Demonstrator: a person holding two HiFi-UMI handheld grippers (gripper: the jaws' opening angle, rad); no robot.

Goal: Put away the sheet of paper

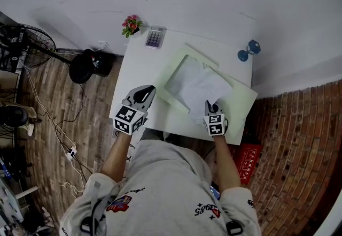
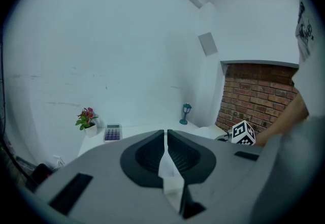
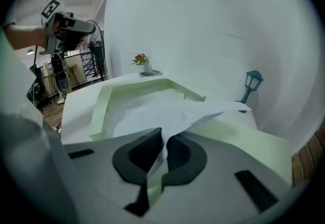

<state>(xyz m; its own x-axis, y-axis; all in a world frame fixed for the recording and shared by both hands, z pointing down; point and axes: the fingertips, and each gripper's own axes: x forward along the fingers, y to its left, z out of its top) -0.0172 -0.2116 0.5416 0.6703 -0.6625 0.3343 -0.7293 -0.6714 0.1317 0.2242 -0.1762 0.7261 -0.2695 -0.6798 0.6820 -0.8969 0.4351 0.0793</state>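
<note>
A crumpled white sheet of paper point(image 1: 196, 85) lies in a shallow pale green case point(image 1: 170, 103) that stands open on the white table point(image 1: 133, 63). My right gripper point(image 1: 212, 106) is at the case's near right side, shut on the near edge of the sheet. In the right gripper view the paper point(image 3: 157, 111) runs from the closed jaws of the right gripper point(image 3: 163, 139) into the case point(image 3: 101, 100). My left gripper point(image 1: 145, 93) hovers at the table's left edge, off the case, jaws together and holding nothing. The left gripper point(image 2: 166, 136) points toward the wall.
At the table's far edge stand a calculator point(image 1: 155, 37), a small potted flower point(image 1: 131, 24) and a little blue lamp point(image 1: 248, 50). The case's lid point(image 1: 235, 104) lies spread to the right. A fan point(image 1: 32, 47) and cables are on the floor at left, and a red crate point(image 1: 247, 160) at right.
</note>
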